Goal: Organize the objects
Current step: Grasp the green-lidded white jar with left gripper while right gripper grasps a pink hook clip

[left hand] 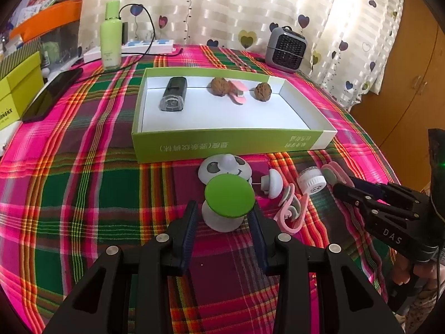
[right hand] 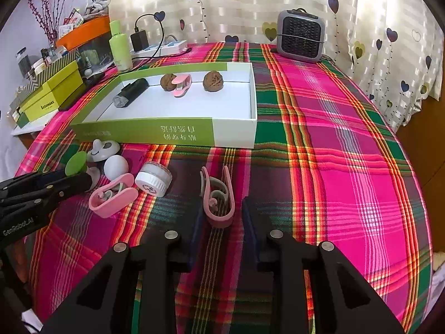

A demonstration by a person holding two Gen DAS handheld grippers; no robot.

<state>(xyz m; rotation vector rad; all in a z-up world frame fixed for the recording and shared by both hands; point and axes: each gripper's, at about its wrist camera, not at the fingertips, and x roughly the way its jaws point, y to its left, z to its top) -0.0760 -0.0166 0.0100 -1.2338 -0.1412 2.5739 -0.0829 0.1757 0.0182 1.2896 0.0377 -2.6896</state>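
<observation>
Plaid cloth bears a curled pink clip (right hand: 217, 199), grey-lined inside.

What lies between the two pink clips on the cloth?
A small white jar on its side, beside the left clip; then bare cloth up to the right clip. The right wrist view shows it.

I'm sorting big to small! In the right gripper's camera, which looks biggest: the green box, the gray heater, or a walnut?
1. Green box, by far the largest.
2. Gray heater.
3. Walnut, the smallest.
The heater sits farthest from the camera, so it may really be bigger than it looks.
</observation>
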